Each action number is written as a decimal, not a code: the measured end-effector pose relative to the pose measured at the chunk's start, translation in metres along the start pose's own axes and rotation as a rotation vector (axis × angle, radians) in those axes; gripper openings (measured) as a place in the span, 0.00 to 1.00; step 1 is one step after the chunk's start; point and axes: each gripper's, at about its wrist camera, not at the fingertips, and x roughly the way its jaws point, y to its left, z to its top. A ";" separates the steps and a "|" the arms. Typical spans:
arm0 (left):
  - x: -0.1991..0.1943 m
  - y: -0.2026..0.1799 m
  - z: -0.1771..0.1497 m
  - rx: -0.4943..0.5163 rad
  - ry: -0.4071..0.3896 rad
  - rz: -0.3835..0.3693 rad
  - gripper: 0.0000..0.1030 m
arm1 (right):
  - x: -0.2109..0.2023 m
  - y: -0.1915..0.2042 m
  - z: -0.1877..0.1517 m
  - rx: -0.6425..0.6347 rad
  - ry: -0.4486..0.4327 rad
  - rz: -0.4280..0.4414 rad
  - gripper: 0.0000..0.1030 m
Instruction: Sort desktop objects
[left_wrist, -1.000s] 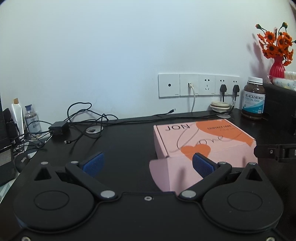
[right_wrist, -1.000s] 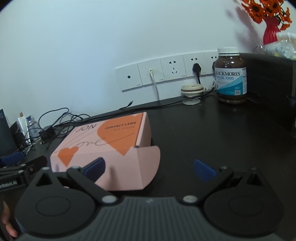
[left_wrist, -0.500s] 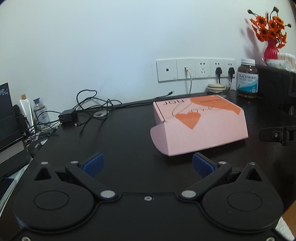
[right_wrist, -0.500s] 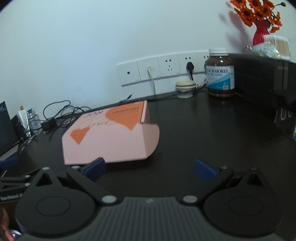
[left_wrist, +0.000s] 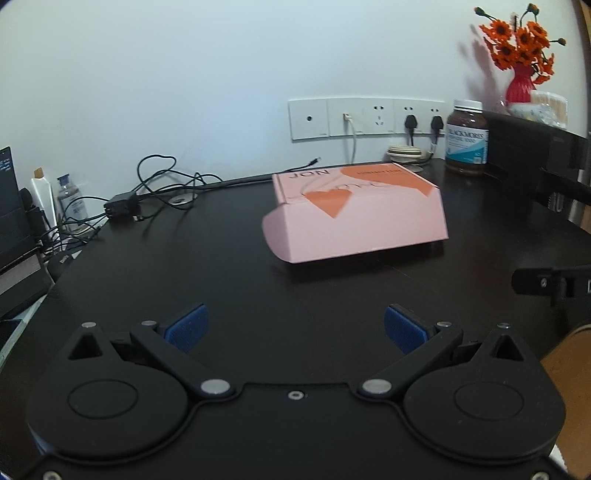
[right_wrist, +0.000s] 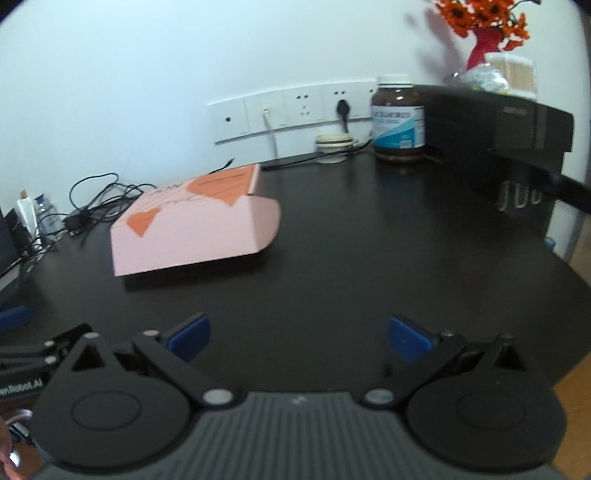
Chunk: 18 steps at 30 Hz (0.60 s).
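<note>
A pink cardboard box (left_wrist: 354, 218) with orange hearts lies on the black desk (left_wrist: 221, 280); it also shows in the right wrist view (right_wrist: 192, 225). A brown supplement bottle (left_wrist: 466, 137) stands by the wall; it also shows in the right wrist view (right_wrist: 398, 122). My left gripper (left_wrist: 295, 328) is open and empty, well short of the box. My right gripper (right_wrist: 299, 332) is open and empty, to the right of and behind the box.
Tangled cables and a charger (left_wrist: 122, 206) lie at the back left. Wall sockets (left_wrist: 365, 116) with plugs sit behind the box. A black case (right_wrist: 495, 129) with a red vase of orange flowers (left_wrist: 521, 85) stands at right. Small bottles (left_wrist: 70, 199) stand far left.
Both grippers have pulled back from the pink box, which now lies farther away on the desk. Both stay open.
</note>
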 end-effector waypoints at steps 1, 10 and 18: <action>-0.001 -0.002 -0.001 -0.001 0.005 -0.004 1.00 | -0.002 -0.003 -0.001 0.001 -0.002 -0.008 0.99; -0.008 -0.014 -0.007 -0.017 0.017 0.003 1.00 | -0.009 -0.012 -0.011 -0.032 -0.003 -0.056 0.99; -0.015 -0.017 -0.010 -0.026 0.029 -0.002 1.00 | -0.010 -0.016 -0.015 -0.048 0.004 -0.062 0.99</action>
